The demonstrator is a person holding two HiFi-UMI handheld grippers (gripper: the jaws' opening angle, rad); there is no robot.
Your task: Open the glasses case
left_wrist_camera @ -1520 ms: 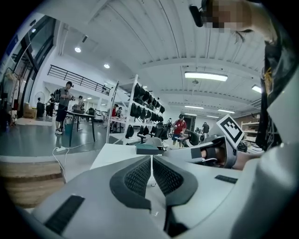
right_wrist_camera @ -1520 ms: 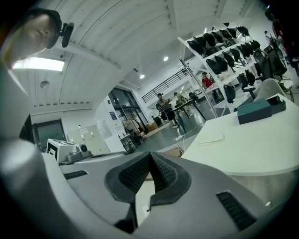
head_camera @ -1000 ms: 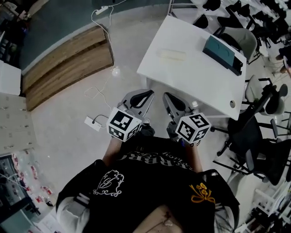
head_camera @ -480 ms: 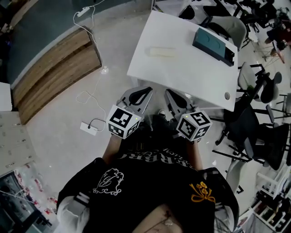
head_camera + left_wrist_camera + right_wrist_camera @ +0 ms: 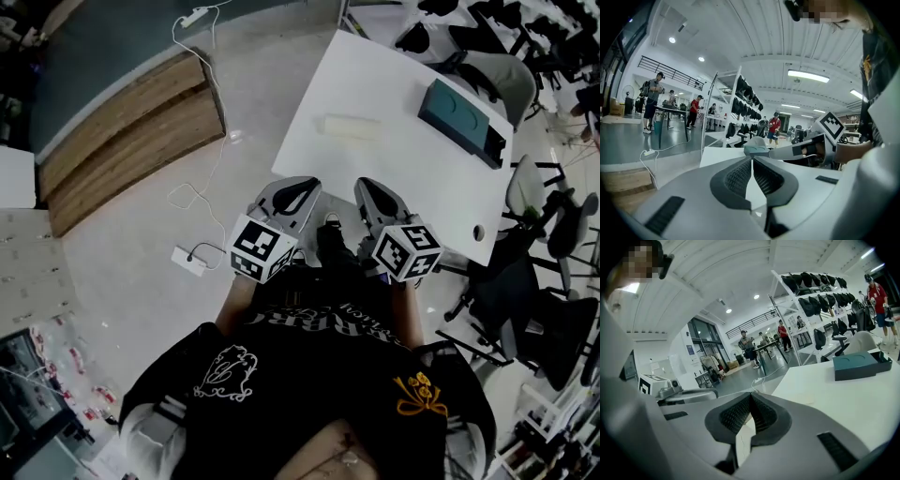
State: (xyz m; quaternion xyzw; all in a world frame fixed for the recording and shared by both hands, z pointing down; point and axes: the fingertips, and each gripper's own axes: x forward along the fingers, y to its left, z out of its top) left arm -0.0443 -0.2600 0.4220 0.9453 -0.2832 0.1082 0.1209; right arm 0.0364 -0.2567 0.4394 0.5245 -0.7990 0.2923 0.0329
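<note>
Glasses case [image 5: 352, 126]: same spot on the table as 0.5 s ago, untouched. Lies flat at the far left part of the top, well apart from both grippers. Whole scene sits a little further right and lower in the head view than before. Grippers carried forward slightly, tips now over the table's near edge in that view.

Logged by size:
- White table [image 5: 403, 178]: flat, smooth, rectangular, matte.
- Stepped wooden platform [image 5: 131, 141]: planked, brown, on the pale floor left of the table.
- Black shirt [image 5: 309, 394]: fills the bottom of the head view, white and yellow prints on it.
- Black office chairs [image 5: 525, 309]: crowded at the right of the table.
- Teal box [image 5: 461, 120]: rectangular, hard-edged, in a dark tray at the table's far right corner.
- Left gripper [image 5: 298, 187]: grey plastic shell, ribbed black pads. Clenched, tips together with nothing between them, as seen in its own view [image 5: 751, 159].
- Right gripper [image 5: 373, 190]: same build, likewise clenched and empty [image 5: 750, 395]. Held just beside the left one, close to the torso.
- Case itself: pale cream, oblong, rounded ends, low profile.
- White power adapter [image 5: 189, 260]: small block on the floor, thin cable trailing off.
</note>
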